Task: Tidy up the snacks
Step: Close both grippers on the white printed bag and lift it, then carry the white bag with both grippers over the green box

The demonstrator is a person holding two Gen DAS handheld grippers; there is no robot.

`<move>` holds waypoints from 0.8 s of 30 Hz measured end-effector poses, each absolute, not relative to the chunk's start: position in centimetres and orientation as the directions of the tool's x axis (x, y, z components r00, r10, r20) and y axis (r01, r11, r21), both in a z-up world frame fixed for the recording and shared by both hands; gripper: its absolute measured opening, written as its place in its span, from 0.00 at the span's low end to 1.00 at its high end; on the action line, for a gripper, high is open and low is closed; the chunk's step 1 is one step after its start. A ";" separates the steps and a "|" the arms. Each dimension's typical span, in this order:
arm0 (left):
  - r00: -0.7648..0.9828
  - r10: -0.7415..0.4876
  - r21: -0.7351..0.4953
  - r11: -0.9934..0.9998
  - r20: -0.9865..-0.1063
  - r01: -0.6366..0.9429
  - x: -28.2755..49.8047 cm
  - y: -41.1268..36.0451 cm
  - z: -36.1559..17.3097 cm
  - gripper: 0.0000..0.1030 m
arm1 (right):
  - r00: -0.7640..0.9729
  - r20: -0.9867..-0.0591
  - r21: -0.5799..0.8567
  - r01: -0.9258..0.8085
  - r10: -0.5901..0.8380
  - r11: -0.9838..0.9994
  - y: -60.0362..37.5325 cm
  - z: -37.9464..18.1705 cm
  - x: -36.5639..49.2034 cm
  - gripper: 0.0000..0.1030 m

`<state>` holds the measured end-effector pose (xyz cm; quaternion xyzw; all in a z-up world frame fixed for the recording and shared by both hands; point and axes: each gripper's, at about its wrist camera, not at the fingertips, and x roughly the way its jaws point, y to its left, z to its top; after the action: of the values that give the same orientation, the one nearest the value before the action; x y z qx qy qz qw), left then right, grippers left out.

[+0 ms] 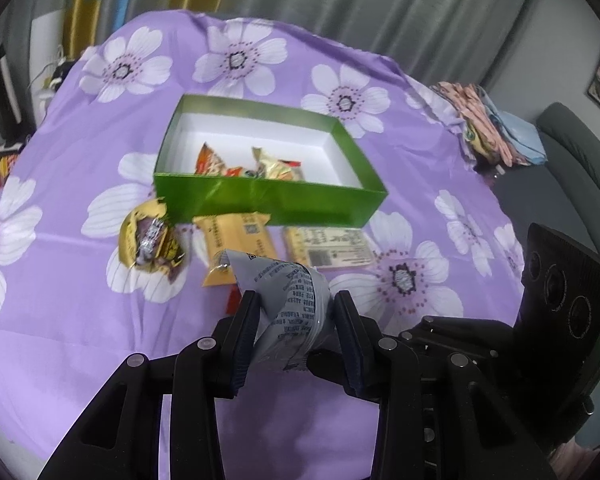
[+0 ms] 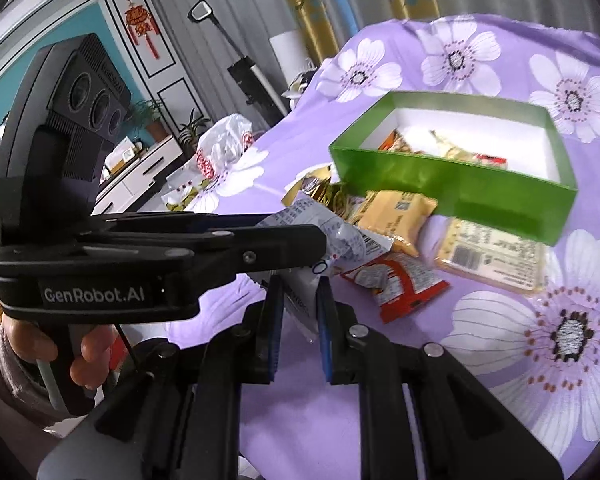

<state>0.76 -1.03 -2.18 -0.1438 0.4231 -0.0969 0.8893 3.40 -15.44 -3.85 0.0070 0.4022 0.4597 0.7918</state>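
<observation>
Two grippers clamped on one silver-grey snack packet, crinkled, printed text, left gripper, right gripper.

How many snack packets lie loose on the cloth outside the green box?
4: a crumpled gold packet by the green box corner, a yellow packet and a pale packet along its front wall, a red packet nearer the camera. More may hide underneath.

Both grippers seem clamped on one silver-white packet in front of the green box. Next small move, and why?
Probably carry the silver-white printed snack packet forward over the green cardboard box, both grippers together. The left gripper and right gripper each pinch an end of it, it hangs clear of the purple floral cloth, and the box has free white floor.
</observation>
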 end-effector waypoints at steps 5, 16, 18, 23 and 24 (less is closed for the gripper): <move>0.628 -0.296 -0.329 0.942 -0.720 0.068 1.1 -1.9 -1.5 0.38 | 0.280 -0.610 0.383 -0.715 0.742 0.585 -16.4 -3.2 3.5 0.16; 0.638 -0.303 -0.304 0.946 -0.708 0.112 2.8 -3.7 -0.1 0.38 | 0.329 -0.581 0.377 -0.702 0.744 0.605 -18.4 -2.2 4.6 0.16; 0.637 -0.306 -0.303 0.946 -0.708 0.117 3.2 -3.9 0.0 0.38 | 0.337 -0.579 0.374 -0.699 0.743 0.609 -18.7 -2.1 5.0 0.16; 0.637 -0.311 -0.293 0.946 -0.705 0.138 4.5 -4.6 0.3 0.38 | 0.355 -0.572 0.372 -0.691 0.739 0.620 -19.2 -1.9 5.9 0.16; 0.637 -0.311 -0.291 0.946 -0.705 0.140 4.7 -4.7 0.4 0.38 | 0.360 -0.571 0.371 -0.688 0.738 0.623 -19.2 -1.9 6.1 0.16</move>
<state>4.69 -4.67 0.38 -0.1051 0.4071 -0.1256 0.8986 6.14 -19.23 -1.87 0.0339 0.3643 0.4327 0.8240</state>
